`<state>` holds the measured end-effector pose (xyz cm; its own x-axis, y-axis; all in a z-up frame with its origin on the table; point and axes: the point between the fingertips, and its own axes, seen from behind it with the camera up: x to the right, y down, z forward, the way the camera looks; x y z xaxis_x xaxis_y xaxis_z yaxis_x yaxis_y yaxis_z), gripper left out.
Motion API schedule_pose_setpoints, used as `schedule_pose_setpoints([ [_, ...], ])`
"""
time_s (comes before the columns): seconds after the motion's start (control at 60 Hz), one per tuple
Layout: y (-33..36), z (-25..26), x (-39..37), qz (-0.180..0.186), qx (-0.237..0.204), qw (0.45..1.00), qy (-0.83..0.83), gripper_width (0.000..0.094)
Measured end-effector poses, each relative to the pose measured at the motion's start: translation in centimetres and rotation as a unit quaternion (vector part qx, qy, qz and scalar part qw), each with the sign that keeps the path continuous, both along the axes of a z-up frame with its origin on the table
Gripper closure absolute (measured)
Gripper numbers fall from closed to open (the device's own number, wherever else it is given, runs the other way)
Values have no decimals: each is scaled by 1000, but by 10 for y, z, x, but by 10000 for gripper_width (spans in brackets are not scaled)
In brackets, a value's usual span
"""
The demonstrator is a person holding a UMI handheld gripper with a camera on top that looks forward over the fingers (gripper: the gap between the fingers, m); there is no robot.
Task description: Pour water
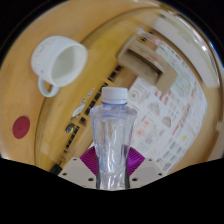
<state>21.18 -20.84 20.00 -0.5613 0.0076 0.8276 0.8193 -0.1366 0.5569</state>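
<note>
- Holding a capped water bottle [110, 140], the gripper [111, 168] has both purple pads [90, 160] pressed against its ribbed sides; the bottle appears tilted toward the cup.
- Wooden tabletop [30, 100] lies beyond the bottle, papers beside it.
- White cup [57, 62] stands beyond the bottle, apart from it.
- Risk: cap still on, so no water would flow; thin plastic may buckle or slip when tipped.

One clear plastic bottle [112, 135] with a single white cap [115, 95] stands between the two fingers of the one gripper [111, 172], and both purple pads [92, 160] press against its sides. One white cup [57, 62] with one handle rests beyond it on the one round wooden table [30, 150]. One dark red round spot [21, 126] sits on that table. One patterned sheet [165, 100] lies alongside.
</note>
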Motion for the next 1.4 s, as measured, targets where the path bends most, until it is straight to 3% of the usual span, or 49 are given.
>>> schedule_pose_setpoints([
  [0.133,8,-37,-29,7,-47,996,-79,622],
  [0.283,10,-47,-31,5,-57,996,-74,619],
  [0.433,3,-7,-27,14,-34,999,15,619],
  [0.55,-11,55,-19,20,14,979,205,615],
  [0.633,-26,106,-2,28,49,922,382,615],
  [0.733,-37,134,10,41,74,812,577,615],
  [0.85,-48,144,34,60,45,672,737,617],
  [1.0,-44,67,59,29,1,556,830,618],
  [1.167,-33,-44,78,-27,-45,513,857,615],
  [1.4,-24,-151,89,-74,-81,491,864,616],
])
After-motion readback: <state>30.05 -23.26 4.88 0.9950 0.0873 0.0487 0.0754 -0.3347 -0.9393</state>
